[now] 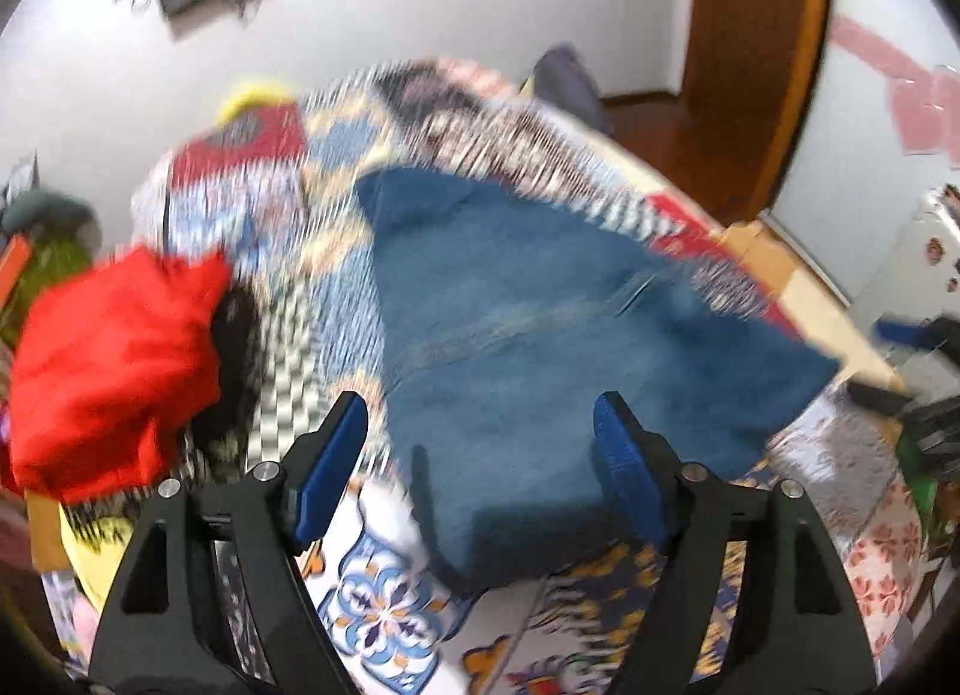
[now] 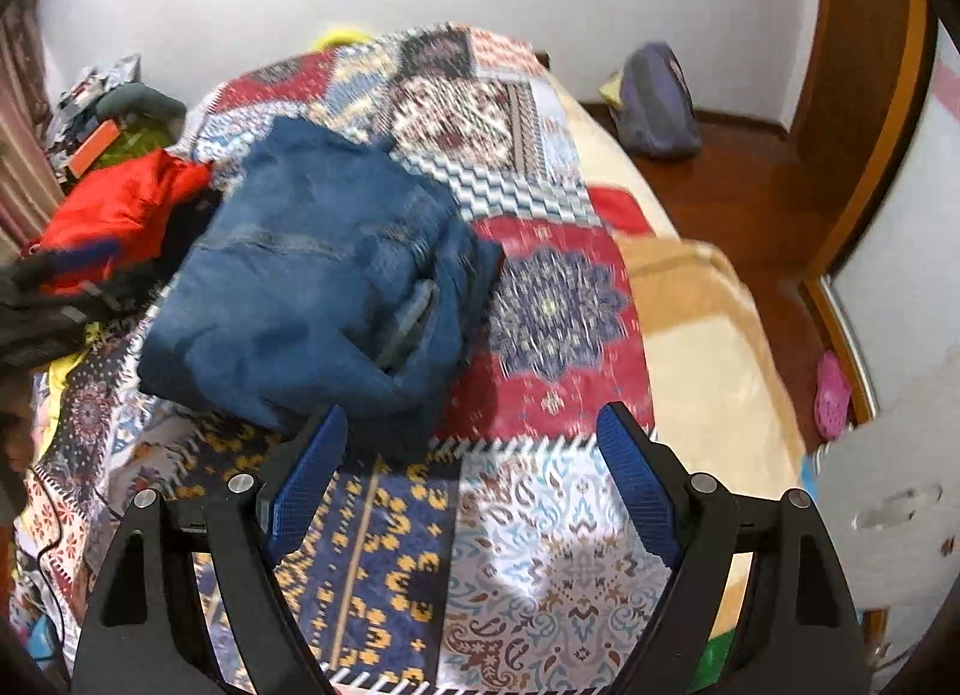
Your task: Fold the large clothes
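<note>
While both frames are motion-blurred, I read this as a gap between folds: the blue denim garment (image 2: 312, 269) sits bunched into a thick folded bundle on the patchwork bedspread (image 2: 558, 311), and neither tool holds it. My left gripper (image 1: 480, 467) has its jaws spread wide, nothing between them; the denim (image 1: 540, 323) fills that view from centre to 3 o'clock, its near edge running under the fingers, contact unclear. My right gripper (image 2: 471, 467) is also spread wide and empty, over bare bedspread, with the bundle at 10 to 11 o'clock, just past the left finger.

Step guess: the denim fold is nearly or fully done, though the bundle looks lumpy, with a seam or pocket flap sticking out on its right side. Next move likely calls for either flattening that bundle or reaching for another piece.

Around: red garment (image 1: 114, 359) at 9 o'clock in the left view, heaped with something dark (image 1: 237, 359) beside it, near the denim. Yellow fabric (image 1: 96, 551) at 8 o'clock. Cluttered items at the far left bed edge. Purple backpack (image 2: 657, 101) on the floor at 1 o'clock, well apart, as is a pink slipper (image 2: 833, 395) at 3 o'clock.

In the way: the red heap crowds the left side, leaving little flat room to spread a large piece.
</note>
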`<action>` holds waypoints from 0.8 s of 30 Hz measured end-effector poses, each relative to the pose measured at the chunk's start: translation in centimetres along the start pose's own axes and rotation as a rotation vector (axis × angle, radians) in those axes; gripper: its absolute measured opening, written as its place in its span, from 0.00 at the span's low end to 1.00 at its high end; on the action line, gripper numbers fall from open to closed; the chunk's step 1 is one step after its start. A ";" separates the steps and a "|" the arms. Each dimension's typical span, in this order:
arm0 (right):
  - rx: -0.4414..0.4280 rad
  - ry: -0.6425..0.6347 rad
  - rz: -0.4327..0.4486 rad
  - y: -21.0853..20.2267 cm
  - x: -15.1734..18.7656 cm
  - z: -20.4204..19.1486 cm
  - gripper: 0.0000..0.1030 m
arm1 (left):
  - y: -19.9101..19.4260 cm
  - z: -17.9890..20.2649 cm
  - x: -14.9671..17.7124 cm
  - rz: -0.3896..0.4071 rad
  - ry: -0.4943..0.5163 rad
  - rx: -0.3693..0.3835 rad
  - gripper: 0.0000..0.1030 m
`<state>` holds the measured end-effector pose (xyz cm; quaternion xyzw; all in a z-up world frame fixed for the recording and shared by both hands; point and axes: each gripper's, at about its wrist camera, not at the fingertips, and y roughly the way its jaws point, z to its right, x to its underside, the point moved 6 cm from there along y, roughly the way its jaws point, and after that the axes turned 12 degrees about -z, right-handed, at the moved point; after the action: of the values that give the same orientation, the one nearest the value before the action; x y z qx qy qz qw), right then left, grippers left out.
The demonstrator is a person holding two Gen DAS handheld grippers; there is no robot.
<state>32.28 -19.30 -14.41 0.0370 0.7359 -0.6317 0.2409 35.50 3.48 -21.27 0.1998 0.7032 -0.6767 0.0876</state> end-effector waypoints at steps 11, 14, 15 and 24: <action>-0.046 -0.034 -0.036 4.2 -3.1 -3.3 0.80 | 3.1 0.2 4.0 -0.035 -0.006 -0.018 0.75; -0.026 0.003 -0.093 6.3 -2.1 -2.2 0.80 | 2.9 0.3 4.0 -0.028 -0.007 -0.015 0.75; -0.033 0.023 -0.113 6.8 -1.6 -1.4 0.80 | 3.0 0.2 3.9 -0.028 -0.010 -0.008 0.75; -0.052 0.017 -0.151 7.4 1.6 0.3 0.84 | 3.7 -0.4 4.3 -0.054 -0.064 0.079 0.80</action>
<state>33.66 -18.51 -21.86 -0.0196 0.7548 -0.6284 0.1872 33.10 4.60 -26.33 0.1621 0.6780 -0.7121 0.0838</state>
